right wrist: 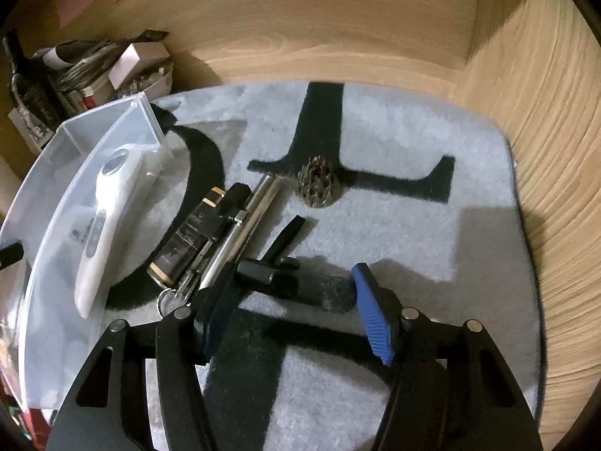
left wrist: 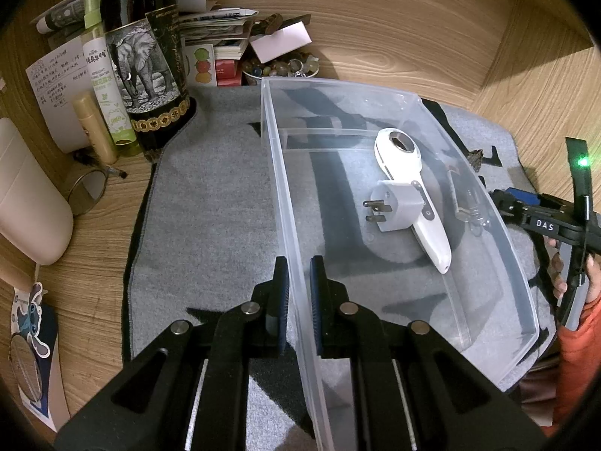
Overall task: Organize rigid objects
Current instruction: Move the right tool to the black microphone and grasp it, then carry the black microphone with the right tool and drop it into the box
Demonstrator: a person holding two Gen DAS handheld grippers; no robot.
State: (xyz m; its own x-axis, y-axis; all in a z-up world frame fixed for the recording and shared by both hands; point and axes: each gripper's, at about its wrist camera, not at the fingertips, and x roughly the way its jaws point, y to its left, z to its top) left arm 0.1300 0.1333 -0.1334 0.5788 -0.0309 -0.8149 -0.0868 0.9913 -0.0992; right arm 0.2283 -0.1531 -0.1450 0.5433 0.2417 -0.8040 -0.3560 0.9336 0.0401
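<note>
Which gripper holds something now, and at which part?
The left gripper is shut on the clear bin's near side wall. The right gripper straddles a black tool, not yet gripping.

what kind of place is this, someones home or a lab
Most likely a home desk nook, not a lab: light wood-grain panels wall it in, a dark wine bottle with an elephant label stands beside stacked papers and small boxes, and a grey felt mat covers the top.

I am working at a home desk, in a wood-grain alcove: a grey felt mat point(left wrist: 210, 195) covers the top, with a wine bottle point(left wrist: 144, 56), spray bottle point(left wrist: 101, 71), handwritten note point(left wrist: 56, 75) and stacked papers point(left wrist: 218, 26) crowded behind.
</note>
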